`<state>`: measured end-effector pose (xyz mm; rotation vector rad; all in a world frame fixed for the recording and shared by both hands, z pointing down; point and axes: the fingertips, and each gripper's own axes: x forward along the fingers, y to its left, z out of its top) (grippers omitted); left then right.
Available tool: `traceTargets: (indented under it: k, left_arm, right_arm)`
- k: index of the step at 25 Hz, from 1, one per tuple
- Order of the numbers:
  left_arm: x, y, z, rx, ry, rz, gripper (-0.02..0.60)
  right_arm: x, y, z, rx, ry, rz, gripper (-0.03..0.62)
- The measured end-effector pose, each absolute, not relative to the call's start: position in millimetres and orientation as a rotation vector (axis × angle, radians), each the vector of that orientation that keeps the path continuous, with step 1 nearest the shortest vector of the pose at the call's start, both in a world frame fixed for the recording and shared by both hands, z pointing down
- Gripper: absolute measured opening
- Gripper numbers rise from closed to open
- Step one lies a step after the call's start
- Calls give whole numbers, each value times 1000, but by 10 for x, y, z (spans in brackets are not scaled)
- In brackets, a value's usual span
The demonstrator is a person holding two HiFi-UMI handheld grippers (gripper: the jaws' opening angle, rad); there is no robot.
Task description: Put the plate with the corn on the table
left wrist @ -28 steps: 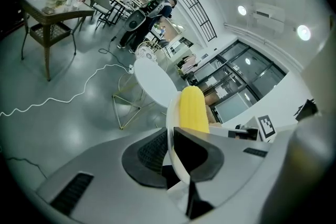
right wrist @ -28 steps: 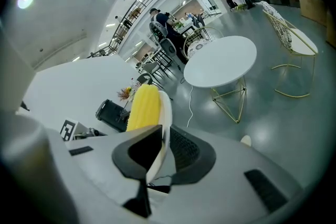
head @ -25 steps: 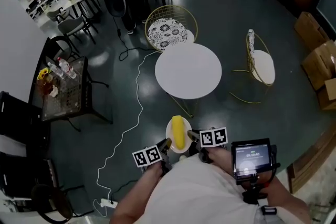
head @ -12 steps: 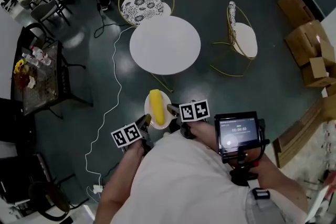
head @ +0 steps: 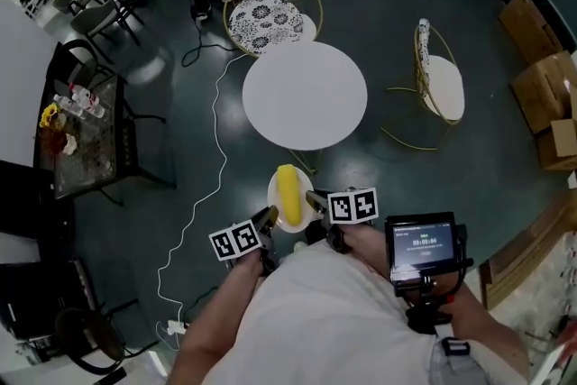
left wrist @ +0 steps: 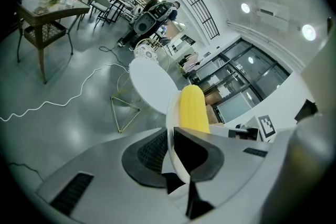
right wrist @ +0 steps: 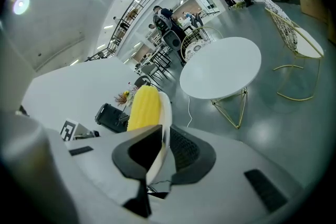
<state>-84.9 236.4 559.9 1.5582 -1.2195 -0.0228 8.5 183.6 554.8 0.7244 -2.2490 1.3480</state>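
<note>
The plate (head: 272,192) with the corn (head: 288,194) is held up over the dark floor, clear of the table (head: 305,95), which lies at 12 o'clock from it with a gap between them. The yellow cob is laid lengthwise along the middle of the plate, pointing towards 12 o'clock.

The plate is gripped on two opposite edges. At its 7 o'clock edge the left gripper (head: 268,217) is clamped on the rim; in the left gripper view the jaws are seen closed down to a narrow slot, with the thin white plate (left wrist: 169,113) pinched between them and the corn (left wrist: 191,110) rising behind. At its 3 o'clock edge the right gripper (head: 313,198) is clamped likewise; in the right gripper view the plate (right wrist: 166,113) is nipped edge-on between the nearly closed jaws, with the corn (right wrist: 143,107) beside it.

The round white table top is bare. A gold wire chair with a patterned cushion (head: 263,18) is set at the table's 11 o'clock, and a second gold chair (head: 442,86) at its 3 o'clock. A white cable (head: 203,203) is trailed over the floor at 9 o'clock from the plate. A dark side table (head: 81,135) with flowers and bottles is seen further out at 9 o'clock, and cardboard boxes (head: 545,86) at 2 o'clock.
</note>
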Motion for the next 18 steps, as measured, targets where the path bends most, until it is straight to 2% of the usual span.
traceTargets:
  k: [18]
  left_arm:
    - [-967, 1407, 5774, 1541, -1234, 34, 43]
  right_arm:
    - [-23, 889, 5747, 687, -2230, 1409, 53]
